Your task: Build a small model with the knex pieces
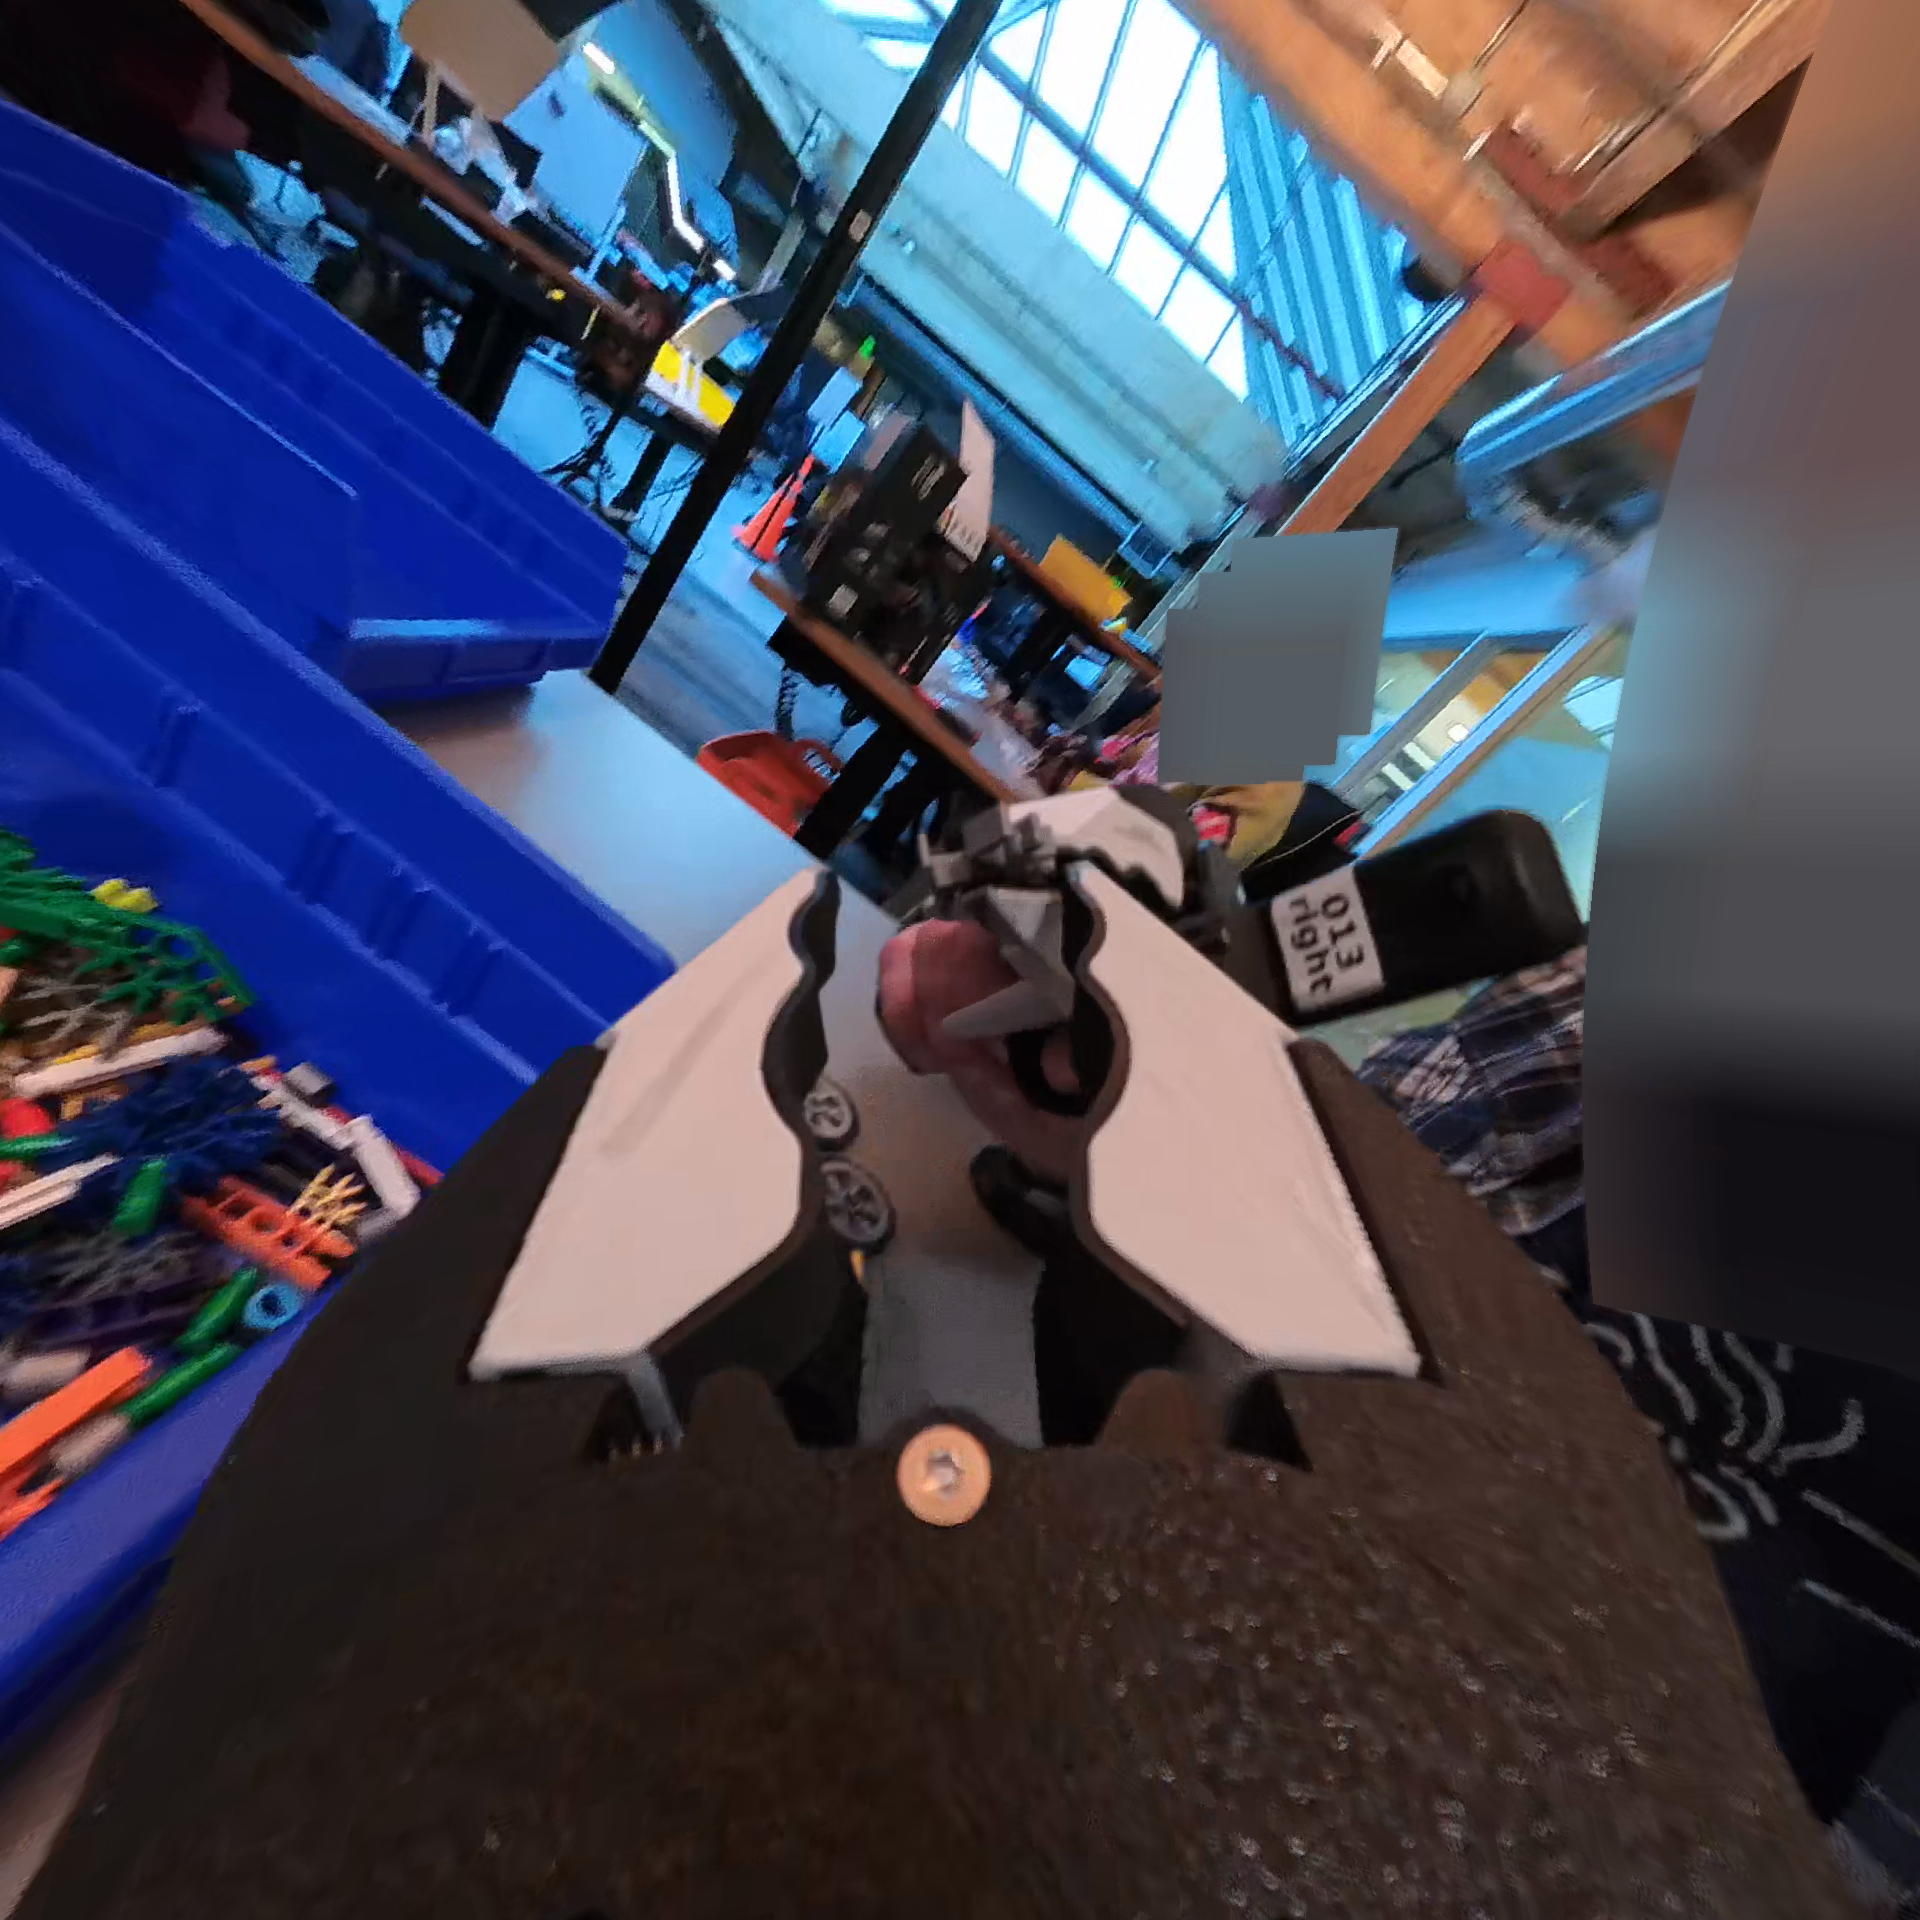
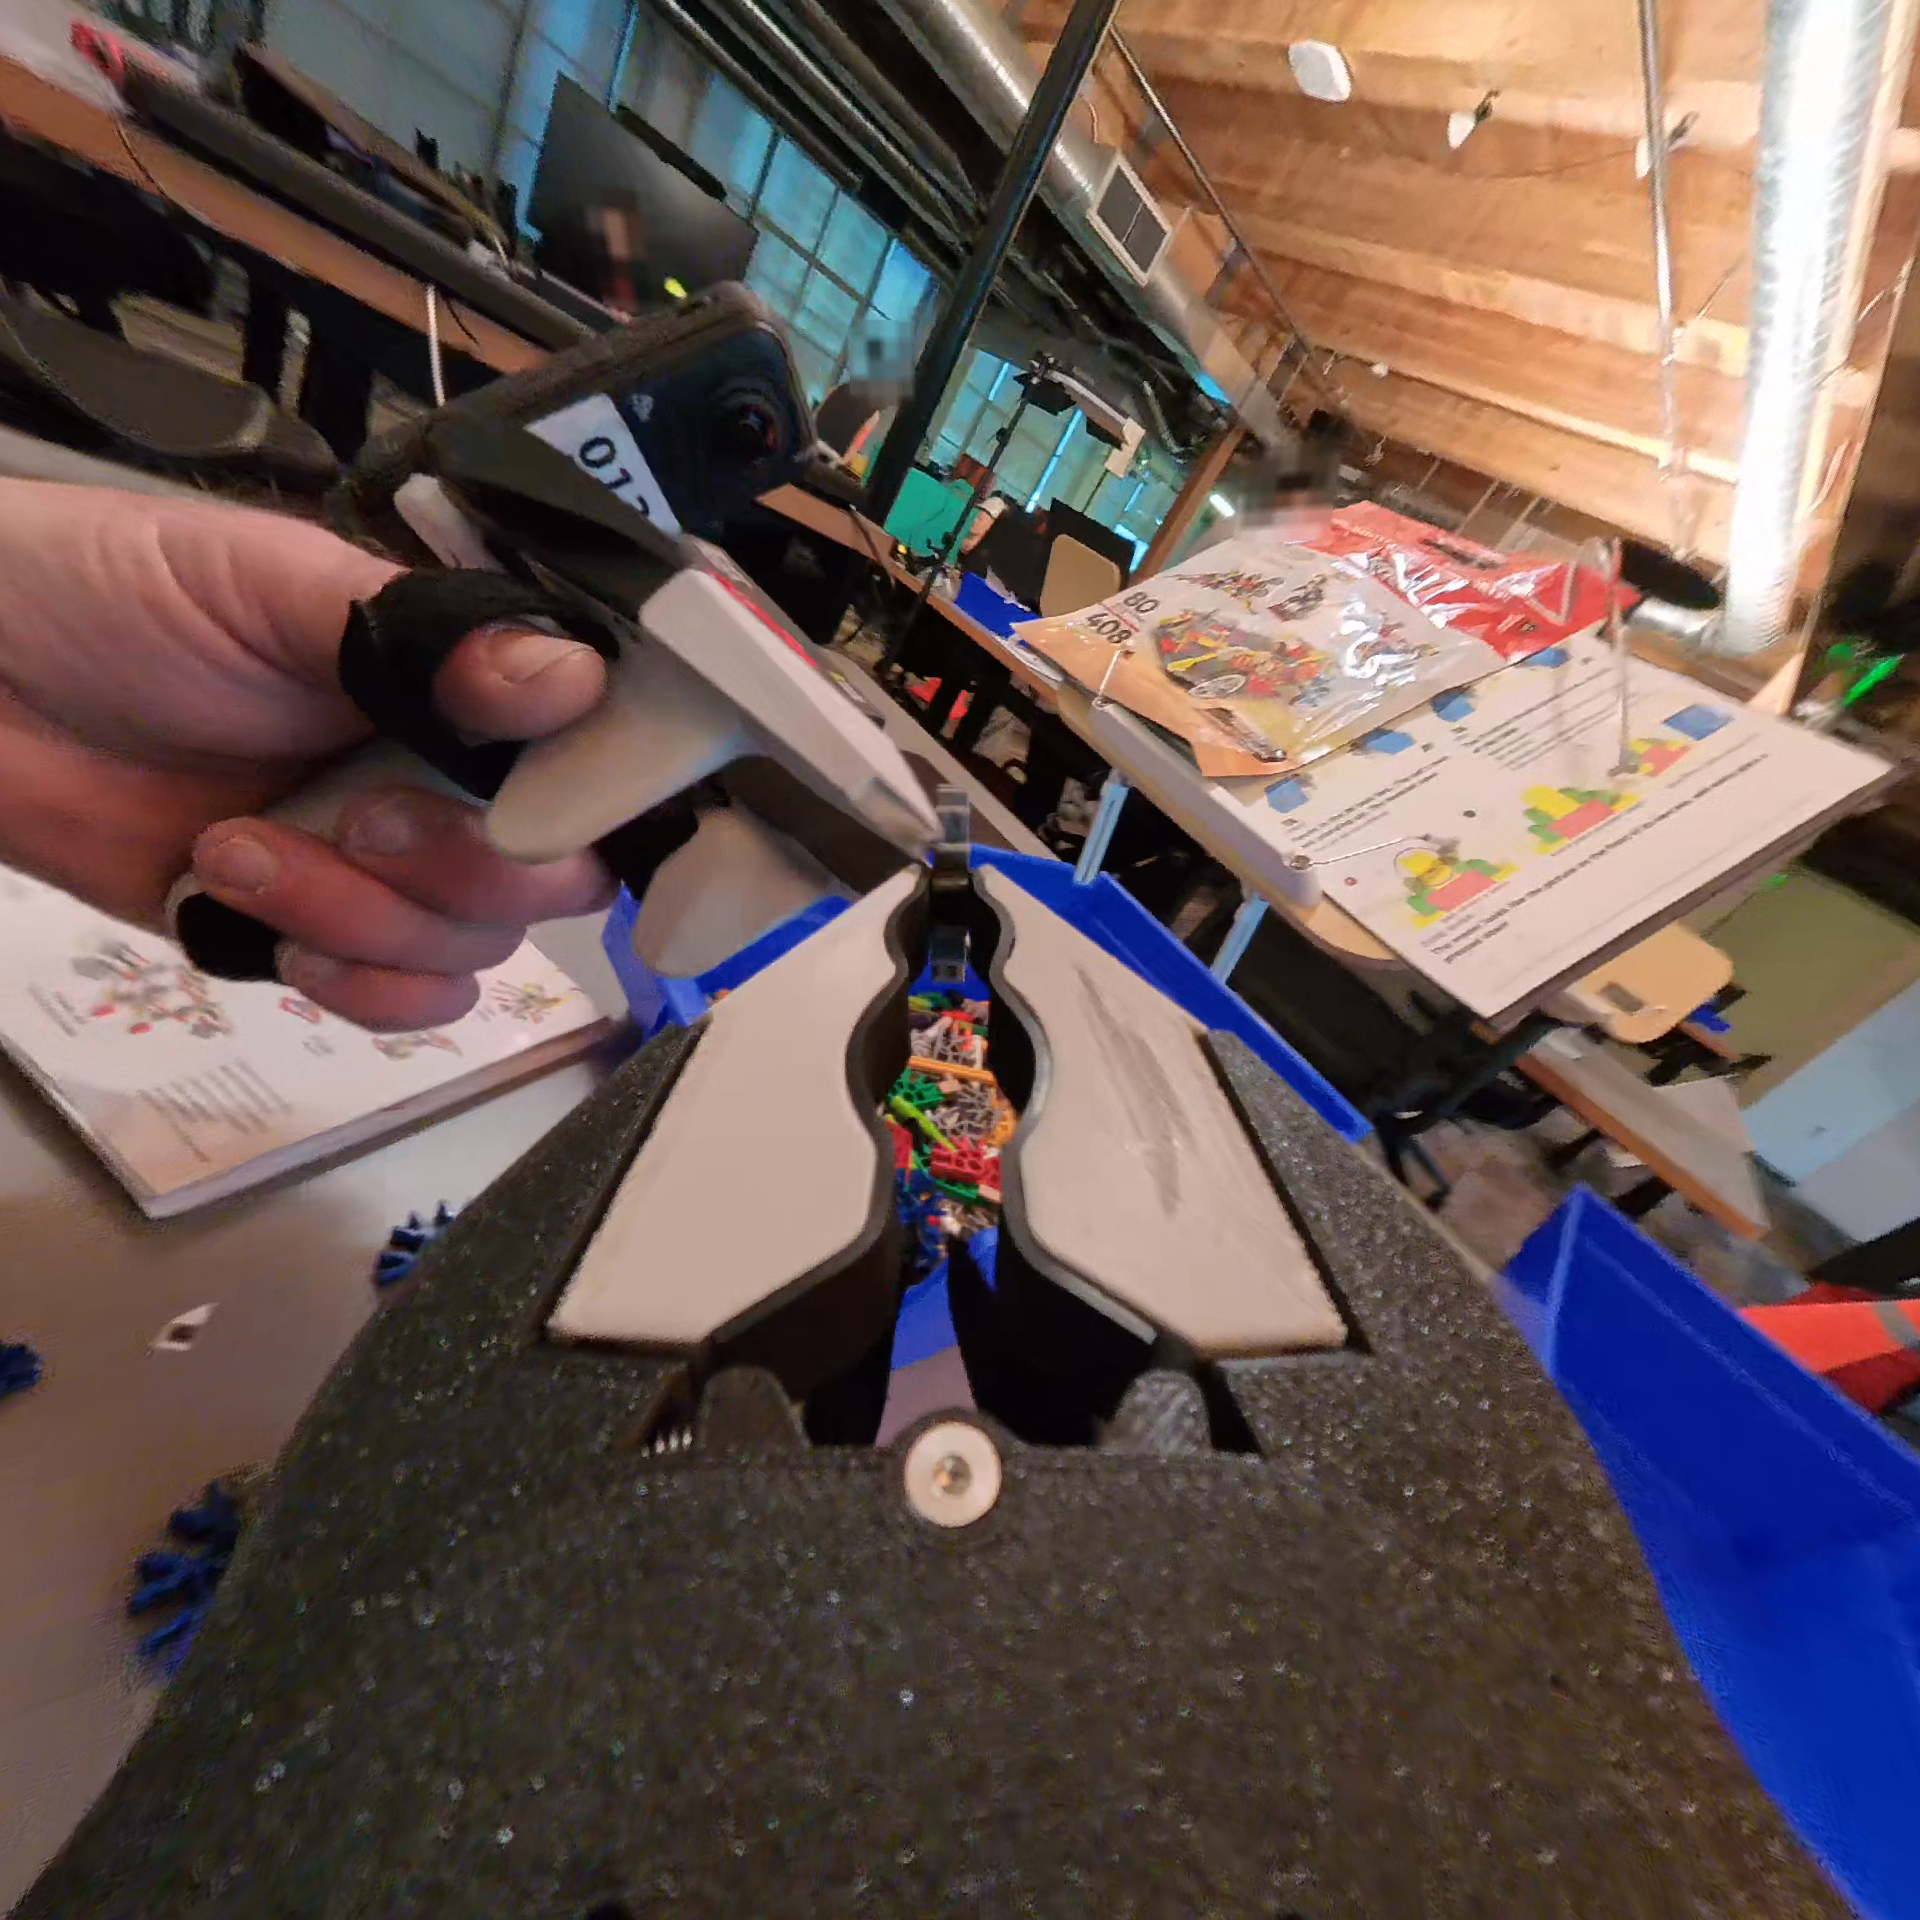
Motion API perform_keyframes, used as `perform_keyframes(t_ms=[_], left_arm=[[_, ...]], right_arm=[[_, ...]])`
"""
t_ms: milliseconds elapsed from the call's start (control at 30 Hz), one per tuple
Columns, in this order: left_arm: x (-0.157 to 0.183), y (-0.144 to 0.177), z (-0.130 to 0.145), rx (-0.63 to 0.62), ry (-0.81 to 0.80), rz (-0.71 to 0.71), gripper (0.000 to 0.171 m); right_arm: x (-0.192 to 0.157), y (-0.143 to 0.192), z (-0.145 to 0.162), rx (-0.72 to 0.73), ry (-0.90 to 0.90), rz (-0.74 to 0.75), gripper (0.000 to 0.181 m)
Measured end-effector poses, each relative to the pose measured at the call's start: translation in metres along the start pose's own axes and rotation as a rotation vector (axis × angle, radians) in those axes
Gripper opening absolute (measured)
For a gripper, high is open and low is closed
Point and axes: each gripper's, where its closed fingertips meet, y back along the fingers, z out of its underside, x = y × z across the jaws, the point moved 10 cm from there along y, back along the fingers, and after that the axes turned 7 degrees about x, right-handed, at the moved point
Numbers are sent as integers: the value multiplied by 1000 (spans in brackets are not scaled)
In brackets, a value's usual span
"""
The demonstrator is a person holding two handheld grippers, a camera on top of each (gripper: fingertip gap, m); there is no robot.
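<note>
My right gripper point(image 2: 951, 883) is shut on a small black building piece point(image 2: 948, 920) with a grey top and holds it in the air. My left gripper point(image 1: 951, 904) points at it from the left, and its tip point(image 2: 920, 816) touches the top of that piece. The left fingers stand a little apart around a small piece with black wheels point(image 1: 857, 1195). The wheels lie against the inner side of the left finger point(image 1: 675, 1143). The right gripper point(image 1: 1023, 894) and the hand on it show blurred just beyond the left fingertips.
A blue bin point(image 1: 312, 831) full of coloured building parts point(image 1: 156, 1143) sits left; it also shows under my right gripper point(image 2: 1122, 935). An open booklet point(image 2: 260, 1070) lies on the table. A tilted instruction board point(image 2: 1558, 790) carries a parts bag point(image 2: 1299, 623). Loose blue pieces point(image 2: 177, 1569) lie about. My two grippers' fingertips are within a few centimetres of each other.
</note>
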Motion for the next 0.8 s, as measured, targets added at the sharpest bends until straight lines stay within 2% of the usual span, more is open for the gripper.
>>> perform_keyframes(t_ms=[67,133,200,300,367,600,700,733,800], left_arm=[[2,10,-3,-75,-104,-70,51],[4,22,0,-224,-229,-120,56],[7,34,10,-422,-435,-183,56],[0,48,35,-800,-759,-287,58],[-7,50,50,-954,-867,-282,58],[-33,41,70,-1141,-827,-163,55],[-40,38,73,-1136,-754,-120,47],[-40,38,74,-1132,-748,-108,39],[-40,38,74,-1129,-758,-111,35]], right_arm=[[7,2,2,-1,-81,-15,4],[14,2,7,-25,-175,-48,4],[18,1,15,-57,-295,-118,5],[19,0,24,-88,-374,-154,5],[17,-1,27,-105,-380,-173,5],[7,-4,34,-157,-346,-238,5],[8,-3,37,-164,-374,-242,4],[9,-2,38,-163,-384,-243,4],[10,-2,39,-171,-395,-246,5]])
